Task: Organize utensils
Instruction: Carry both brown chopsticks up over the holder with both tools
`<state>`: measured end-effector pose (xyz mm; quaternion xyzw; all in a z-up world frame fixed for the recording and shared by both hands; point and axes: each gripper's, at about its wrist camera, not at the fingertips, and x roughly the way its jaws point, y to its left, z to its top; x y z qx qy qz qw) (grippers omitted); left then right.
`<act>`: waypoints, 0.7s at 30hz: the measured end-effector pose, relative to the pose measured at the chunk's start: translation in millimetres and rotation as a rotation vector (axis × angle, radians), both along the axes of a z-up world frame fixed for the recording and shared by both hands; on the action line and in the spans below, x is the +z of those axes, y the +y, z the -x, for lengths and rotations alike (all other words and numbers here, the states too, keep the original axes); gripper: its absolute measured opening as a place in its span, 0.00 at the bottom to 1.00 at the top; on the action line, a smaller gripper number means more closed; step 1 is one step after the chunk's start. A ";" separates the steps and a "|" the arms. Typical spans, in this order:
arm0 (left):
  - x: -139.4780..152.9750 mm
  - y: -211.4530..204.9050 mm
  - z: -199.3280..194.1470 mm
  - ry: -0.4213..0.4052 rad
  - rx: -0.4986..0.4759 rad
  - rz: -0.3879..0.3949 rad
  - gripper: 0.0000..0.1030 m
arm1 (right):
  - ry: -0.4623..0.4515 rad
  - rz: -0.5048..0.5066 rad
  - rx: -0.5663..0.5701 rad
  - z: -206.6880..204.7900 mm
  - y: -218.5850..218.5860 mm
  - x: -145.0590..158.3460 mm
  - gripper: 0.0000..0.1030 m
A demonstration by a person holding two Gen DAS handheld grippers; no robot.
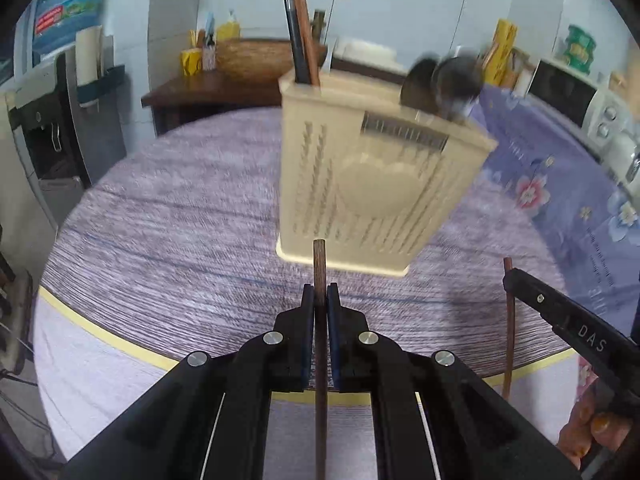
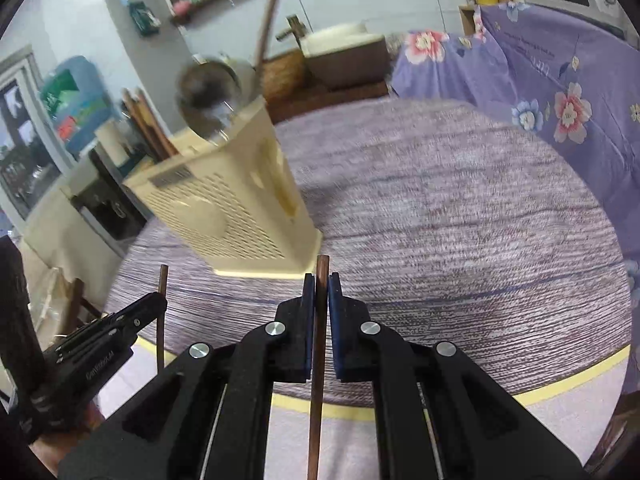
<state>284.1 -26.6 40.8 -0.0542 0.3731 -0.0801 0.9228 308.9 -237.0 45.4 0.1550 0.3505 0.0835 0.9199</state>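
A beige perforated utensil holder [image 1: 372, 184] stands on the round table; it also shows in the right wrist view [image 2: 236, 204]. Chopsticks [image 1: 302, 36] stick up from its left compartment and dark spoons [image 1: 440, 80] from its right one. My left gripper [image 1: 320, 296] is shut on a dark brown chopstick [image 1: 320, 264], held upright just in front of the holder. My right gripper [image 2: 321, 286] is shut on a reddish-brown chopstick [image 2: 322, 276], to the right of the holder's base. Each gripper shows in the other's view: the right gripper [image 1: 510, 276], the left gripper [image 2: 160, 300].
The round table [image 1: 180, 240] has a purple-grey woven cloth with a yellow border. A floral purple cloth [image 2: 560, 80] covers furniture at the right. A microwave [image 1: 568, 92] is at the far right, a wicker basket [image 1: 256, 60] and sink behind, a water dispenser [image 2: 76, 100] at the left.
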 end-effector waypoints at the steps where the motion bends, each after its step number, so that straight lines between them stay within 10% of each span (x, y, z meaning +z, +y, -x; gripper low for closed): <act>1: 8.8 1.9 4.9 -0.023 -0.002 0.005 0.07 | -0.025 -0.004 0.009 5.9 0.2 9.4 0.08; 12: 92.4 29.8 51.9 -0.246 -0.014 0.038 0.07 | -0.241 0.050 0.047 66.0 -2.8 96.4 0.07; 21: 95.8 31.7 51.0 -0.264 -0.003 0.031 0.07 | -0.261 0.092 0.058 75.2 7.2 113.4 0.07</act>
